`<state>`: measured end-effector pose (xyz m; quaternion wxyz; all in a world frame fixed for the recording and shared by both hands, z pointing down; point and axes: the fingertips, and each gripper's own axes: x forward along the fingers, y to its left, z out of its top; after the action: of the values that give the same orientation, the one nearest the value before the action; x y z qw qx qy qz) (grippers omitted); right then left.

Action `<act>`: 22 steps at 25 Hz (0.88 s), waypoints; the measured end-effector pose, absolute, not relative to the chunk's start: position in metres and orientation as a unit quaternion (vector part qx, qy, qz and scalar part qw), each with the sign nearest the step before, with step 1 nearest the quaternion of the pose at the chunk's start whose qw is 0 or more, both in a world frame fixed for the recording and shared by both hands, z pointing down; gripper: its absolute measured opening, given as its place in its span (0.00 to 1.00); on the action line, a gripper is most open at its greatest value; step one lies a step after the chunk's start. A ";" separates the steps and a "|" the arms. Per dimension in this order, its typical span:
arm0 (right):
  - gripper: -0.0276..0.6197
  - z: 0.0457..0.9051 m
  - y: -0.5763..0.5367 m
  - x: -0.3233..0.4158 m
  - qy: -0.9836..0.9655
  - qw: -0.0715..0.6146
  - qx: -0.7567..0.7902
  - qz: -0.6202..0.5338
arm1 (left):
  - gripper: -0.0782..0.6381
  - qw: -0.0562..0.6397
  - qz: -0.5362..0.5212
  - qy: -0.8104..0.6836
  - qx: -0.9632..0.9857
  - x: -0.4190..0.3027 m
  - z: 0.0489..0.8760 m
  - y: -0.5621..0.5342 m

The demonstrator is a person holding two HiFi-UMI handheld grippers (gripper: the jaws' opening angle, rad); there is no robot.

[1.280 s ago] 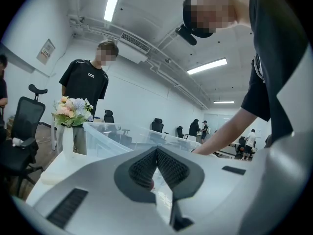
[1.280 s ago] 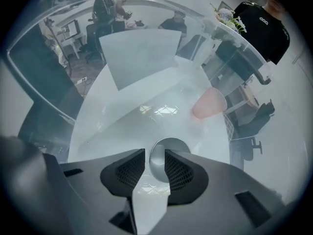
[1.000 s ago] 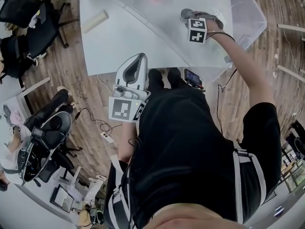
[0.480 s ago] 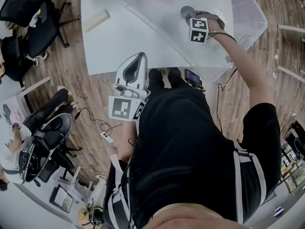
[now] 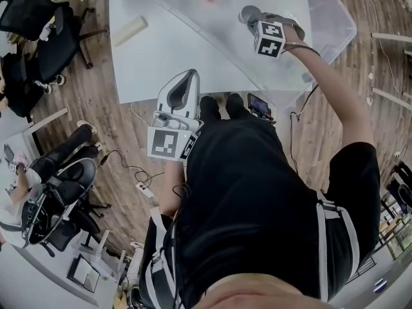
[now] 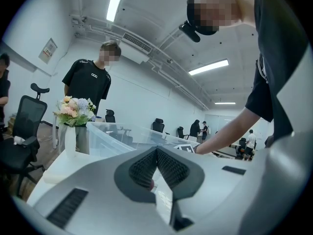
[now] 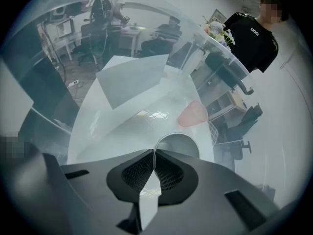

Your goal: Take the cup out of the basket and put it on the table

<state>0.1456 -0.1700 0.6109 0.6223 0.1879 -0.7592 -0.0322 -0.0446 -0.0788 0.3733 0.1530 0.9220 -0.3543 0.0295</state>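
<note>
A clear plastic basket (image 5: 335, 24) stands on the white table (image 5: 161, 50). Inside it, my right gripper (image 5: 252, 19) points steeply down and has just closed its jaws on the rim of a grey cup (image 5: 246, 11). In the right gripper view the pads (image 7: 168, 173) pinch that thin rim, with the grey cup (image 7: 178, 143) just beyond my right gripper (image 7: 154, 153). A pink cup (image 7: 192, 114) lies farther back in the basket. My left gripper (image 5: 188, 76) hovers at the table's near edge, jaws together and nothing in them; the left gripper (image 6: 157, 151) points roughly level.
A cream roll (image 5: 129, 29) lies on the table's left part, and a vase of flowers (image 6: 73, 119) stands at its far corner. A small dark device (image 5: 259, 105) sits at the near edge. Office chairs (image 5: 38, 18) and a standing person (image 6: 88, 82) are around.
My right gripper has risen a little inside the basket with the grey cup in its jaws. The left gripper has stayed where it was.
</note>
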 end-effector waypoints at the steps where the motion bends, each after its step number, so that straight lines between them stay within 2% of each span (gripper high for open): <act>1: 0.09 0.606 -0.170 0.147 -0.759 0.620 0.195 -0.030 | 0.14 0.152 0.030 -0.354 0.922 -0.044 0.373 -0.078; 22: 0.09 0.406 -0.163 0.103 -0.813 0.472 0.340 -0.030 | 0.14 0.131 0.014 -0.354 0.926 -0.073 0.361 -0.067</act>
<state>0.1034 -0.1626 0.4060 0.4722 0.3398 -0.8128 -0.0298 -0.0733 -0.0672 0.3610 0.1306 0.9259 -0.3542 0.0138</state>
